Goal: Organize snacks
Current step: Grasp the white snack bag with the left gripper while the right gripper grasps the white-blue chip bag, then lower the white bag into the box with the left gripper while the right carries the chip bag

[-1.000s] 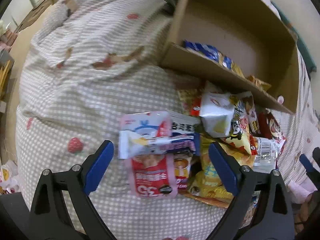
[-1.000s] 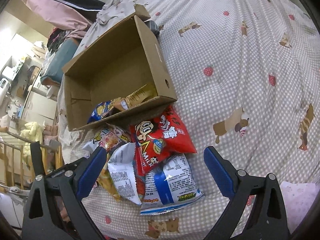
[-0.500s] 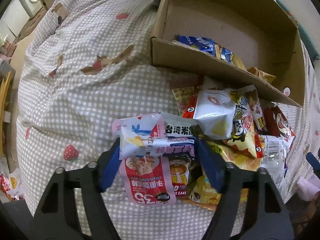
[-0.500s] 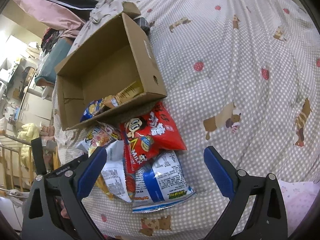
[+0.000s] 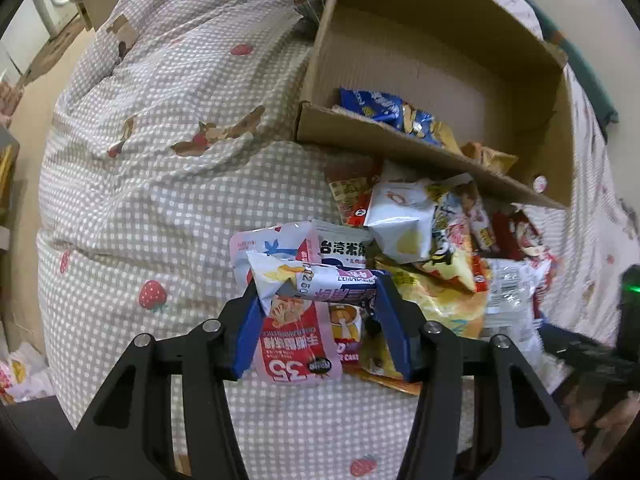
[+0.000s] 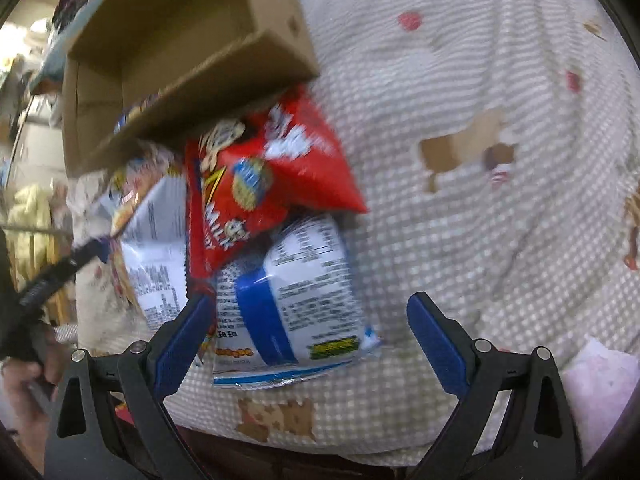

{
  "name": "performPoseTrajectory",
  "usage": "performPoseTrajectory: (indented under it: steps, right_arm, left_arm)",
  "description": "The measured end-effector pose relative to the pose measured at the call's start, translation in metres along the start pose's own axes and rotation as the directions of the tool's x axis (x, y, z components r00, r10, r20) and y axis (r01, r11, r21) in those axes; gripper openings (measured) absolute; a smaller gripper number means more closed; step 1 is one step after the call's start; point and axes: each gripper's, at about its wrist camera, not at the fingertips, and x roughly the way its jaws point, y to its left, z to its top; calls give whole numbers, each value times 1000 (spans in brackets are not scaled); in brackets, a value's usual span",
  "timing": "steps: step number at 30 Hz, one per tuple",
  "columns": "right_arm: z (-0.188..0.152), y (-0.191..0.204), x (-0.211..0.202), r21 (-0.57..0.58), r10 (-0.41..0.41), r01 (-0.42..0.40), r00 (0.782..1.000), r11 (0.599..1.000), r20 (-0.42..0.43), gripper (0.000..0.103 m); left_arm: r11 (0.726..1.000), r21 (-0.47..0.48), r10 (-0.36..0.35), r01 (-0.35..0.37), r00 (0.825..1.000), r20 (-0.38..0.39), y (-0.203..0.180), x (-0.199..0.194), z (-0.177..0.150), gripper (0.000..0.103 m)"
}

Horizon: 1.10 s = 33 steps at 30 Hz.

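The left gripper has now closed on the white-and-purple snack packet, ready for boxing, while the right gripper hovers open.

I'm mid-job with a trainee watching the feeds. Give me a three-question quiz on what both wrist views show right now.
1. True or false: the left hand-held gripper is closed on the white-and-purple snack packet.
2. Which bag lies between the right hand-held gripper's open fingers? A) red foil snack bag B) blue-and-white plastic snack bag
3. Fill in: the blue crinkled snack packet lies inside the brown ____ box.

Key: 1 true; 2 B; 3 cardboard.
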Motion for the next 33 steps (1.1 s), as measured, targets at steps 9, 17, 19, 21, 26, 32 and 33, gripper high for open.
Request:
performPoseTrajectory:
  steps: [9, 17, 19, 21, 26, 32, 33]
  right_arm:
    - [-6, 20, 14, -101, -55, 52, 998, 994, -25, 70]
    - [-33, 30, -12, -153, -90, 84, 995, 985, -32, 62]
    - [-38, 23, -27, -139, -68, 63, 997, 988, -30, 62]
    - [-40, 22, -42, -141, -63, 62, 998, 988, -6, 62]
    - [-36, 32, -88, -168, 24, -3, 992, 986, 120, 62]
    - [-17, 49, -116, -207, 73, -29, 975, 978, 212, 62]
    - [-14, 52, -115, -212, 79, -31, 972, 977, 220, 62]
  left_arm:
    - [1000, -23, -9, 10, 999, 34, 20, -20, -7, 50]
    - [1000, -25, -2, 3, 998, 64, 23, -25, -7, 50]
    - [1000, -20, -9, 11, 997, 80, 23, -30, -8, 50]
    - [1000, -8, -11, 12, 994, 106, 20, -37, -9, 50]
    - [1000, 28, 0, -5, 982, 191, 10, -54, -7, 50]
    - [997, 65, 12, -31, 964, 265, 1, -66, -3, 50]
    - [997, 67, 12, -31, 963, 268, -1, -67, -1, 50]
